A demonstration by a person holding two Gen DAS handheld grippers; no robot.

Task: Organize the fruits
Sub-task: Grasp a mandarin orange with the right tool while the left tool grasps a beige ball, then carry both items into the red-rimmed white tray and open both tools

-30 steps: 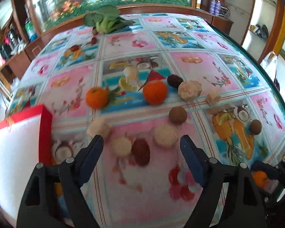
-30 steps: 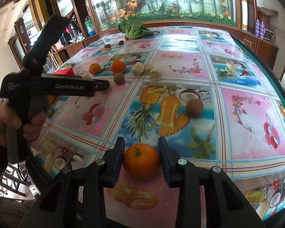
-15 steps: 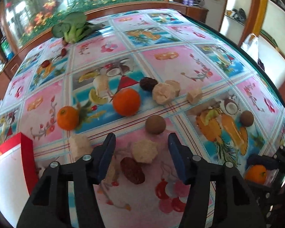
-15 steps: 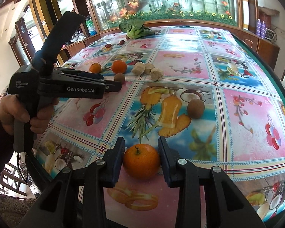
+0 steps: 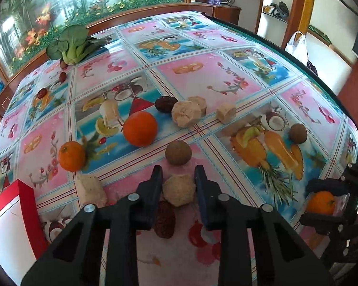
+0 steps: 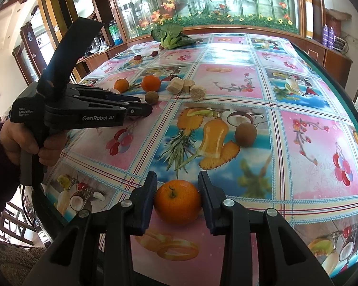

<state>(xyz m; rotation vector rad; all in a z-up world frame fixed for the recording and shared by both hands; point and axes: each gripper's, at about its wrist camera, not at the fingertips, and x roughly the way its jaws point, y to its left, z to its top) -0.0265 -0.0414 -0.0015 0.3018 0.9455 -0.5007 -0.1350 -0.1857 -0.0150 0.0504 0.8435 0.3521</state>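
On the side of your left gripper (image 6: 144, 110), as the right wrist camera sees it, you can read "GenRobot.AI" in white letters, and on the back block, smaller, "Data Acquisition System". No other writing is readable.

Your left gripper (image 5: 177, 186) has just been closing, and its two pads now press on a pale beige crumbly piece (image 5: 178, 190), which sits between the fingertips on the tablecloth (image 5: 226, 78). Just under the left finger lies a dark red date (image 5: 164, 219), partly hidden by it. Directly ahead of the tips is a round brown fruit (image 5: 178, 152). Ahead and a little to the left is a large orange (image 5: 140, 128), and further left a smaller orange (image 5: 71, 156). A pale chunk (image 5: 90, 189) lies just beside the left finger, on its outer side, and beyond that stands a red box (image 5: 23, 205) with a white inside. Further ahead are more beige pieces (image 5: 186, 113) and a second dark date (image 5: 165, 104). At the far end lies a green bok choy (image 5: 71, 45).

Your right gripper (image 6: 177, 199) is clamped on an orange (image 6: 177, 201); both pads touch its sides and the stem points up. Ahead of it, a little to the right, a second brown fruit (image 6: 245, 134) rests on the printed pineapple picture. Your left hand (image 6: 23, 143) holds the other tool's handle, to the left of this one.
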